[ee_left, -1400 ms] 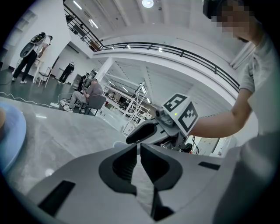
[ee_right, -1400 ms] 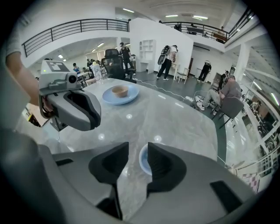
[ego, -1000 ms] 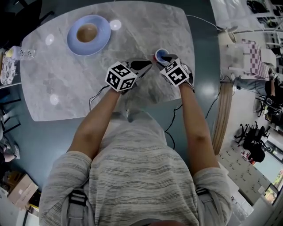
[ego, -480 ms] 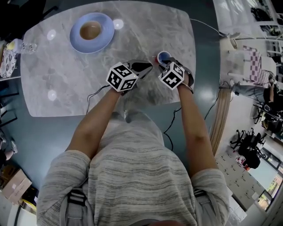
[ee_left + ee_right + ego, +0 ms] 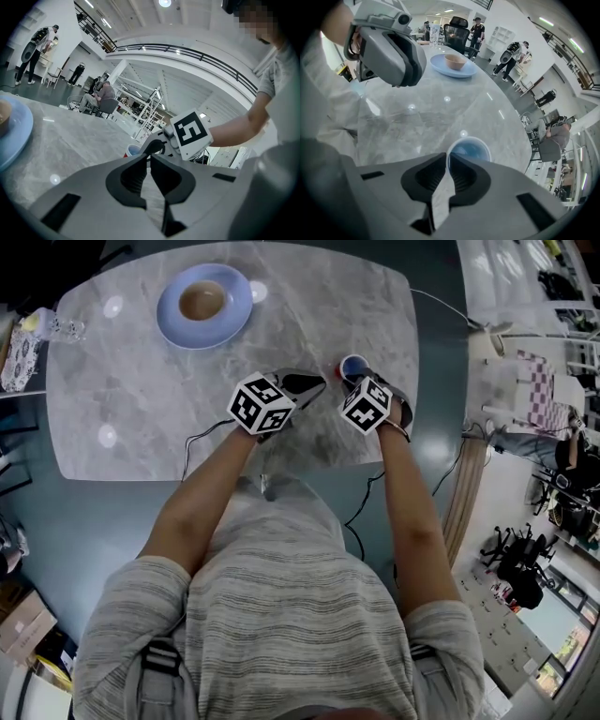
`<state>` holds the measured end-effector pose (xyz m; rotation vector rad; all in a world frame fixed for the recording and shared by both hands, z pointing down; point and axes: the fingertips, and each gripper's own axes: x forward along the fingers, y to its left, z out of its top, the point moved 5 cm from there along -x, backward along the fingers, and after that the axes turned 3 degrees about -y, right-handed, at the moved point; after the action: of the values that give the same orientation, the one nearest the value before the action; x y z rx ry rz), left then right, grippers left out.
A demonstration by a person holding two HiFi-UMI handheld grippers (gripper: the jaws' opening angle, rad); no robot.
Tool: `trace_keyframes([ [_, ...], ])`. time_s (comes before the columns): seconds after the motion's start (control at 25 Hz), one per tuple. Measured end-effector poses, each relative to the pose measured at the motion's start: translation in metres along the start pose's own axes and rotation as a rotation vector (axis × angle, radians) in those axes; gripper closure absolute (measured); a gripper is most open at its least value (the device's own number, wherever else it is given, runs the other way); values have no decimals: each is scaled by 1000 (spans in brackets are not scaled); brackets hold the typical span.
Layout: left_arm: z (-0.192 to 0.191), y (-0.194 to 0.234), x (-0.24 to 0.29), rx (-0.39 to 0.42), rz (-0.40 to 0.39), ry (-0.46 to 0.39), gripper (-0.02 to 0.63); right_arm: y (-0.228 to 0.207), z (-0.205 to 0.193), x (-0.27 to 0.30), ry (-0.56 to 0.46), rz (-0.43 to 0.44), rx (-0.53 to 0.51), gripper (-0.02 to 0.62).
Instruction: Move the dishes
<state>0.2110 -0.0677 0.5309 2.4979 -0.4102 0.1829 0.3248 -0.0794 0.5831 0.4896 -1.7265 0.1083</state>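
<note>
Blue plate with its bowl sits far left on the surface; right of the plate, my left tool hangs pinched shut on nothing. Further right of the plate, my right tool has just been closing and now nips the rim of the small blue cup standing on the surface. That's the grasp step, I reckon; next calls for a steady, upright lift.

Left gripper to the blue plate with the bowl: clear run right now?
Probably yes: only bare table lies between the left gripper and the blue plate, and the small blue cup is off the other way. The jaws are shut, so open first.
</note>
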Motion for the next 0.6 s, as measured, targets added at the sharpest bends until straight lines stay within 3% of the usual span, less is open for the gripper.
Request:
trace_keyframes([
  [0.6, 8, 10, -25, -4, 33, -33, 583, -7, 19, -6, 15, -18, -13, 554],
])
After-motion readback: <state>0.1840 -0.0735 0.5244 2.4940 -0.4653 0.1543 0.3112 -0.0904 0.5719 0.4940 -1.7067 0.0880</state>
